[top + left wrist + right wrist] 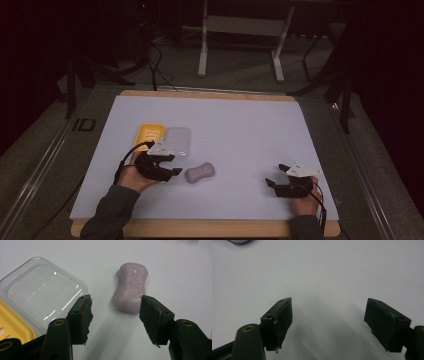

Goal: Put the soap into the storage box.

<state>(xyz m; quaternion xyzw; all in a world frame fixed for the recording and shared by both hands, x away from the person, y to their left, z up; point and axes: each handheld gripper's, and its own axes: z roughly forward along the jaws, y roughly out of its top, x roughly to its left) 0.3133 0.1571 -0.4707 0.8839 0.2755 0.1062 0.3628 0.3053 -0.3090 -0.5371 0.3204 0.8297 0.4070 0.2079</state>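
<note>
White tabletop (pixel 240 120) under dim light; the purple soap bar (pixel 200 172) lies flat near the front, long axis running left to right across the table, just ahead of the left gripper (pixel 176 171), whose jaws gape wide around nothing. The left gripper view picks out lettering pressed into the soap, plus the clear lid (pixel 41 290) and yellow tray (pixel 12 326) beside it; the right gripper (pixel 272 183) sits well apart, jaws spread and holding nothing.

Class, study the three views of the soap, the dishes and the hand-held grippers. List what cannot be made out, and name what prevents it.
1. Yellow plastic soap dish: in the left gripper view, cut off by the left edge and partly behind the left hand-held gripper.
2. Embossed lettering on the lilac waisted soap bar: too faint there; too small in the high view.
3. Clear plastic lid: dim and washed out in the high view.
</note>
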